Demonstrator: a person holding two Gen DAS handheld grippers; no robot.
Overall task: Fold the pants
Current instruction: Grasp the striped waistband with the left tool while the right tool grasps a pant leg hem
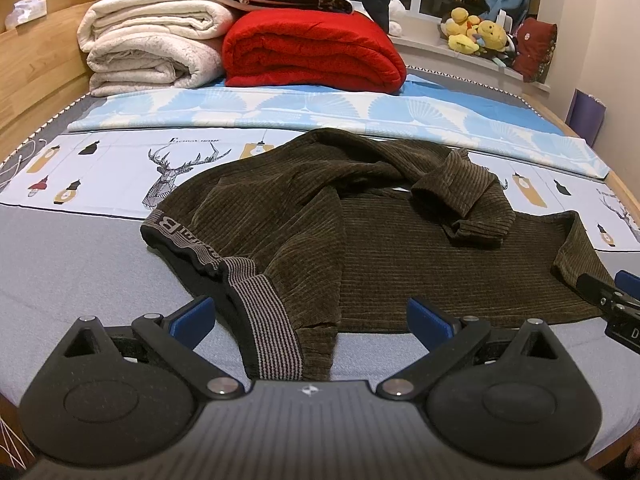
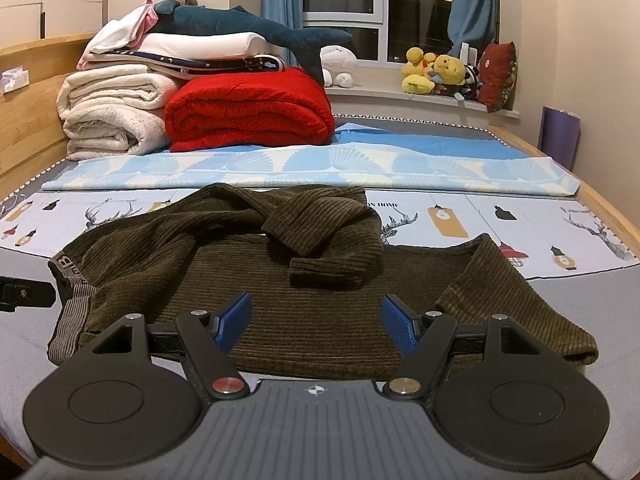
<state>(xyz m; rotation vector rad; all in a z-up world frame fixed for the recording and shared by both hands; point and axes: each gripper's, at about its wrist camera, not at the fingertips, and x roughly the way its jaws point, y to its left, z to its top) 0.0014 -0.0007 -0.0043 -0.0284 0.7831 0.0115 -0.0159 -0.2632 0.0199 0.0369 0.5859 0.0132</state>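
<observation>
The pants (image 1: 360, 232) lie rumpled on the bed (image 1: 80, 272), waistband (image 1: 272, 320) on the left, one leg thrown back over the other. The left gripper (image 1: 312, 320) hangs above the waistband with jaws wide and empty; the right gripper (image 2: 316, 326) waits the same over the near leg, probably to take the near hem. Grey sheet around is free; the red blanket (image 2: 248, 112) stands well apart.
</observation>
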